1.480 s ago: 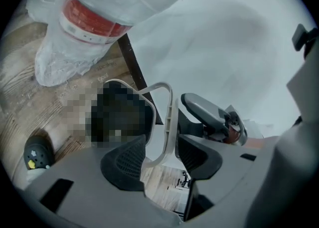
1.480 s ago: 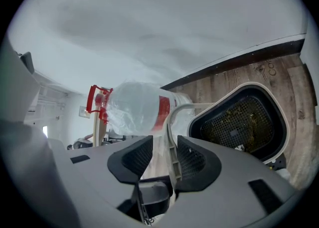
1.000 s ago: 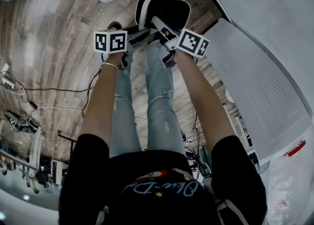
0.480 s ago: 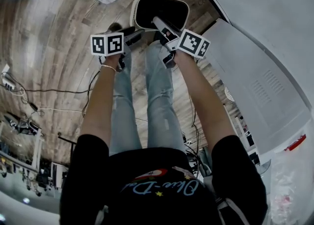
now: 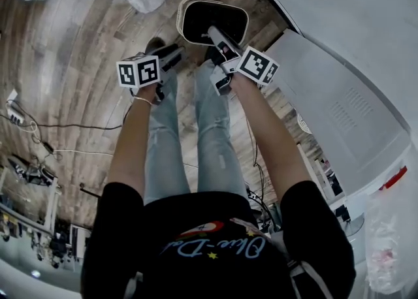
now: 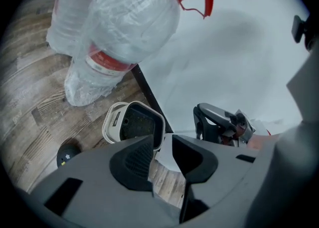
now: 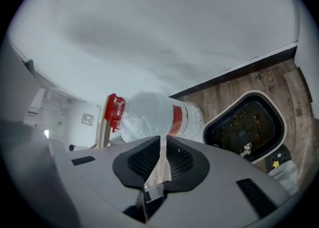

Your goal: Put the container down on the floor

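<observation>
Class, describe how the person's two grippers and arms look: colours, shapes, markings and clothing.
Both the left gripper and right gripper have grey bodies with black, ribbed fingers. Each carries a white cube printed with black square markers. The arms come from short black sleeves; a thin bracelet circles the left wrist.

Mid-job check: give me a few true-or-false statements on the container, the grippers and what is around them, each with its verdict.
1. The container stands on the wooden floor. True.
2. The left gripper grips the container's rim. False: its jaws, which have just been closing, stand apart with nothing between them.
3. A clear bottle with a red cap is near the container. True.
4. The container is full of liquid. False: its dark mesh bottom shows, with a few crumbs on it.
</observation>
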The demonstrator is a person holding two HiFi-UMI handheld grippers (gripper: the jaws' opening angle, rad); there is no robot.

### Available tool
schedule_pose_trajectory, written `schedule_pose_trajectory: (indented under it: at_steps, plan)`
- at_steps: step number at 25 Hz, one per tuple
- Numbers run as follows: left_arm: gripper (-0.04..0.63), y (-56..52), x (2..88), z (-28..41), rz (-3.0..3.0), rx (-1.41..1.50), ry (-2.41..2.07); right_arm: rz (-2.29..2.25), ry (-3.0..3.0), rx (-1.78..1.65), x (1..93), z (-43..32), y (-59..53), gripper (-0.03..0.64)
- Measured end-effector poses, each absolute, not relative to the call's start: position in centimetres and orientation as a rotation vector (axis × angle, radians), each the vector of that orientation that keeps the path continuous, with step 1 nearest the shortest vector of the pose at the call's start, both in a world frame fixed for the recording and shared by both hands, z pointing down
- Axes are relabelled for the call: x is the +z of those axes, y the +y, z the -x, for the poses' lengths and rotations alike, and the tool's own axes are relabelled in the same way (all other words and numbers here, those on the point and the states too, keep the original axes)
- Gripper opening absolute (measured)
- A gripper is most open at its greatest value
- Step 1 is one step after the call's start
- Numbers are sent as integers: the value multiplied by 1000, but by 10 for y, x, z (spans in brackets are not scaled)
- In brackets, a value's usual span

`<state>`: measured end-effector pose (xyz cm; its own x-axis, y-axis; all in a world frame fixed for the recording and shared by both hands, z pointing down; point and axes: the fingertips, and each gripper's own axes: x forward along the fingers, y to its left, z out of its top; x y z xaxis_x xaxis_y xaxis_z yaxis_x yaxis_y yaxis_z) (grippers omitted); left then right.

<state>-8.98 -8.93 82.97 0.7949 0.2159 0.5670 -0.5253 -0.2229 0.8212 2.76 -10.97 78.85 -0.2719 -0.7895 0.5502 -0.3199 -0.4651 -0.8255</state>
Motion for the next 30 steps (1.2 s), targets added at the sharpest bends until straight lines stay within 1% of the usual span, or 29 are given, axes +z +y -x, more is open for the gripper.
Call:
schedule_pose_trajectory:
  at_steps: [4, 7, 14, 20, 24, 30]
  plan:
    - [39, -99, 803, 88, -1731, 643, -247, 1628, 1342, -1725, 767, -32, -114, 9]
    - [11, -114, 781, 85, -1747, 559, -295, 1654, 1406, -1660, 745, -33, -121, 3]
    - [5, -141, 715, 77, -1904, 503, -332, 1681, 1405, -1442, 675, -49, -135, 0]
    - [5, -152, 645, 66, -1954, 447, -318, 1743, 1506, -1410, 620, -56, -136, 0]
    - [5, -161, 591, 59, -2062, 440, -315, 1795, 1626, -1350, 573, -58, -142, 0]
    - [5, -173, 513, 46, -2154, 346, -268, 1832, 1838, -1173, 497, -57, -164, 0]
